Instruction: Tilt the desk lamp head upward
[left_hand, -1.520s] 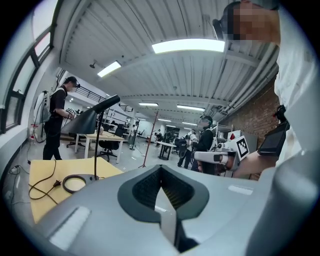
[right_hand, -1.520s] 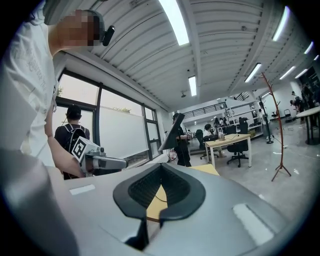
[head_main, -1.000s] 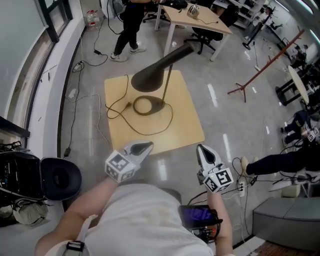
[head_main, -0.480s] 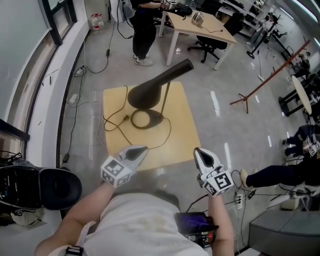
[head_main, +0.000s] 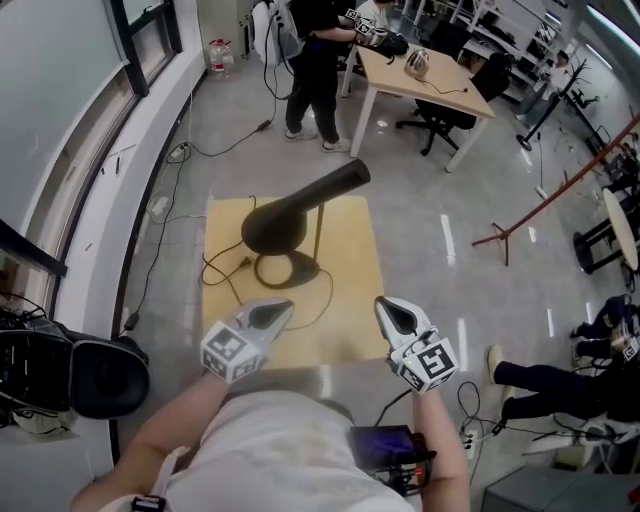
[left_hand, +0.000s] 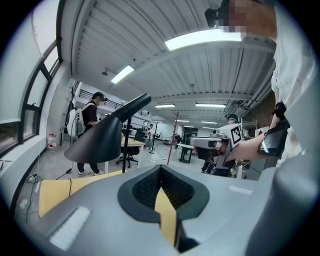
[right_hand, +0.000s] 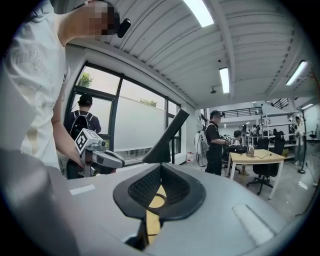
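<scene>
Left gripper (head_main: 281, 308): jaws clenched, nothing between them; over the near edge of the tabletop (head_main: 352, 322), left of middle
Right gripper (head_main: 389, 310): clenched, empty; by the near right corner
Lamp: base (head_main: 285, 268) about mid-tabletop, thin stem (head_main: 318, 232), head (head_main: 285, 220) hanging over the far left part, mouth down, neck running out past the far edge
Cord (head_main: 222, 268): loops from the base to the left edge

Risks, as I judge them: shut jaws can only shove the head; a shove high on that thin stem may rock the base or slide it; a gripper low on the left could catch the cord

Room: bare tabletop between grippers and base; open floor to the right; window wall close on the left; a person and a desk well beyond the far edge
</scene>
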